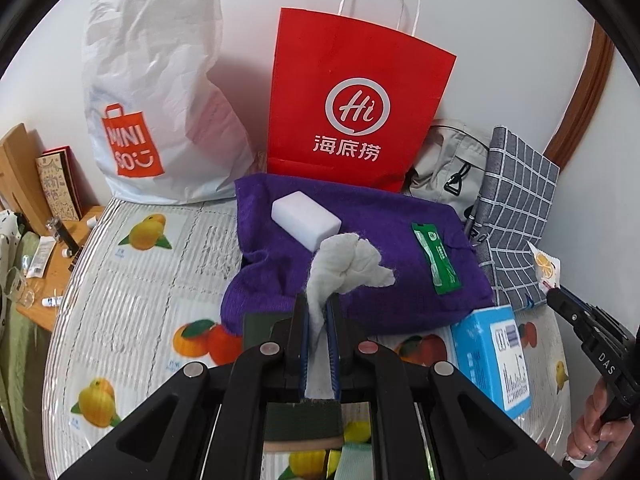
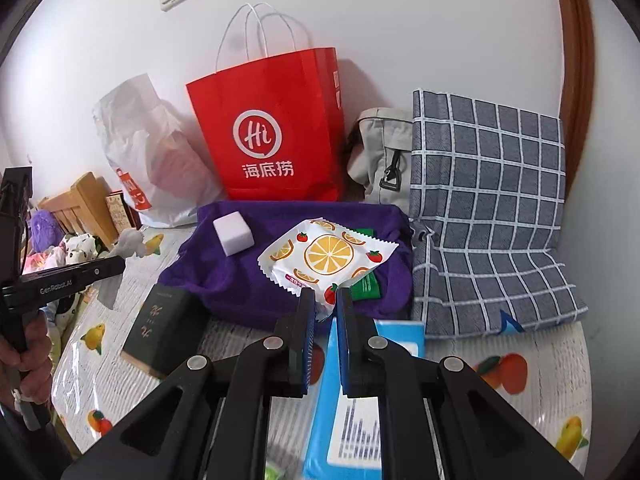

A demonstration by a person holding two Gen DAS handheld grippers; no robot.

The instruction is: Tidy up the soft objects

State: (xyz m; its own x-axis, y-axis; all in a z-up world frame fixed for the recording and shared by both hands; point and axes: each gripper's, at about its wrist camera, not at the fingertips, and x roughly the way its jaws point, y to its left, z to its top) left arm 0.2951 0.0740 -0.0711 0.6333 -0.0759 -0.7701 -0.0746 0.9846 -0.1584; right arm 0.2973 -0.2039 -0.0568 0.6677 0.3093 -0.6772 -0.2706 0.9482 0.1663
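My left gripper (image 1: 319,300) is shut on a white cotton wad (image 1: 348,264) and holds it above the purple cloth (image 1: 360,240). A white foam block (image 1: 306,222) and a green sachet (image 1: 436,258) lie on that cloth. My right gripper (image 2: 325,296) is shut on the corner of an orange-print packet (image 2: 326,256), held over the purple cloth (image 2: 240,276). The foam block (image 2: 233,234) and the green sachet (image 2: 366,286) also show there. The right gripper with its packet (image 1: 544,268) shows at the right edge of the left wrist view.
A red paper bag (image 1: 356,100), a white plastic bag (image 1: 156,92), a grey pouch (image 1: 452,160) and a blue checked cloth (image 1: 516,208) stand at the back. A blue box (image 1: 494,356) and a dark green box (image 2: 164,328) lie on the fruit-print table cover (image 1: 132,300).
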